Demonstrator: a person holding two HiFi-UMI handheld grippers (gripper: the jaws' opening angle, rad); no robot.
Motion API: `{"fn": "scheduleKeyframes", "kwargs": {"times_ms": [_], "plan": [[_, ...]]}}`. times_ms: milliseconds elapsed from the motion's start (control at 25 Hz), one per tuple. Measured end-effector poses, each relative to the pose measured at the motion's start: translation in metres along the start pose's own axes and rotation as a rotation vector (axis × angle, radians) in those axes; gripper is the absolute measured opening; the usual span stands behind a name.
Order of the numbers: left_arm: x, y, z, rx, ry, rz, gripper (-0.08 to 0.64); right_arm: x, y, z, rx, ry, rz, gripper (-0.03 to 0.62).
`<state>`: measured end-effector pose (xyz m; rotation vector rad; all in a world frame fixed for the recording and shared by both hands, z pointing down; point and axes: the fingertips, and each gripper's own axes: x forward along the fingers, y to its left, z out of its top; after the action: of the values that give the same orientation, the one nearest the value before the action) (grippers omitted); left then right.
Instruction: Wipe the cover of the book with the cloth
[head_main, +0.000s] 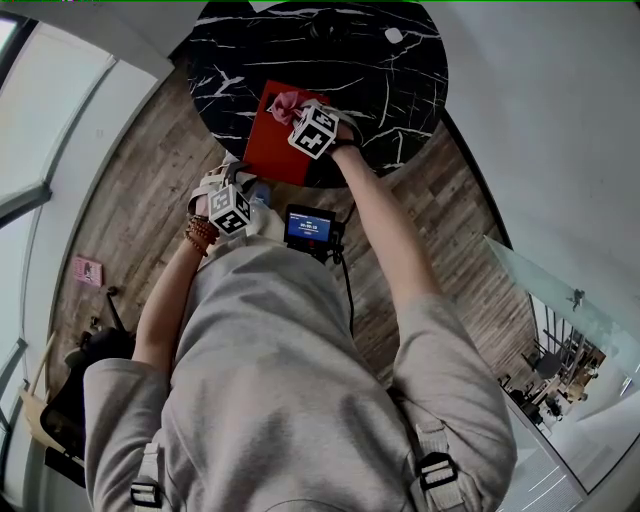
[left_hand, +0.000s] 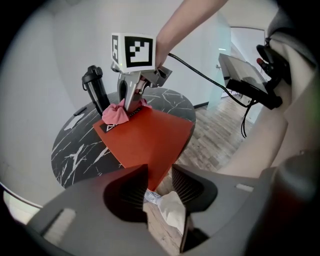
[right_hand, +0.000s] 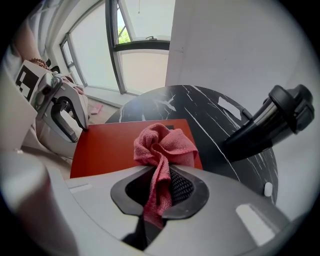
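Table: round and black with white veining, the table stood on a wood-plank floor.
Book: there it was, the red book, flat and cover up at the table's near edge. Its near corner poked out past that edge, over the floor.
Cloth: the pink cloth was bunched into a wad on the cover. It sat at the book's far end, toward the middle of the table.
Right tool: the right tool pointed steeply down, its jaws clamped on a tail of the cloth that ran between the pads. The wad itself touched the cover.
Left tool: over at the overhanging corner, the left tool had its jaws partway apart. They were set on the book, with the corner wedged between them.
Bottle: a black bottle stood upright toward the table's far edge, just beyond the book's far end.
Person: grey top, a bead bracelet on the left wrist, and a small lit screen at the chest.
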<state>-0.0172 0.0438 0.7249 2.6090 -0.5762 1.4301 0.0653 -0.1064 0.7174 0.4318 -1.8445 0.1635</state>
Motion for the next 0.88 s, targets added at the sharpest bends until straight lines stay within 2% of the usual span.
{"fn": "scheduleKeyframes", "kwargs": {"times_ms": [880], "plan": [[0.002, 0.000, 0.000, 0.000, 0.010, 0.017, 0.143, -0.003, 0.033, -0.002, -0.009, -0.013, 0.039, 0.057]]}}
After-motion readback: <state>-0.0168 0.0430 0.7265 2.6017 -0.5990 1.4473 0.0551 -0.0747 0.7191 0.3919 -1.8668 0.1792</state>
